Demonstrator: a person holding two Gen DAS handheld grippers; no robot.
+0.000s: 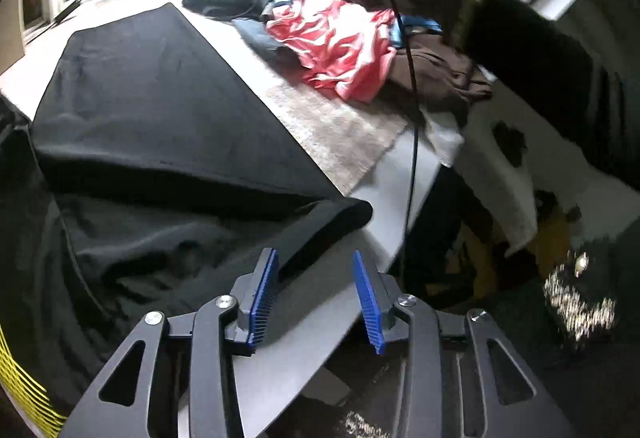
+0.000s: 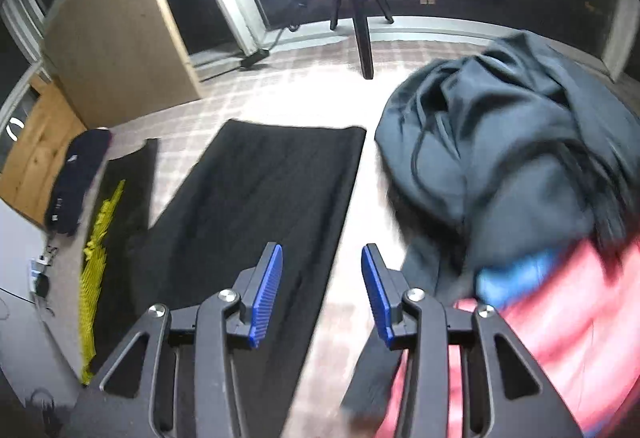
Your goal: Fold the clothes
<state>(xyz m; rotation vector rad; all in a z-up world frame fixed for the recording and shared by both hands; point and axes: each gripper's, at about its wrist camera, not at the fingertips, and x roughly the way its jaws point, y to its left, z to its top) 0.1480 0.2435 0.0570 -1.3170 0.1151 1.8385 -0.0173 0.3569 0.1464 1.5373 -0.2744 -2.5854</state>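
The left hand-held gripper point(image 1: 316, 298) hangs part-open and empty at the tabletop's point(image 1: 224, 34) near edge, the folded black garment point(image 1: 160, 110) lying just beyond its fingers. The right hand-held gripper point(image 2: 322, 294), likewise empty, stands beside the garment's long edge, its length running toward the far edge.

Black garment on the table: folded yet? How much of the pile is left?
Done: the black garment lies flat in a neat long fold on the table. In hand: nothing; left gripper and right gripper are both open and empty. Left: the unfolded heap, including a dark grey hoodie, a red garment and a brown one.
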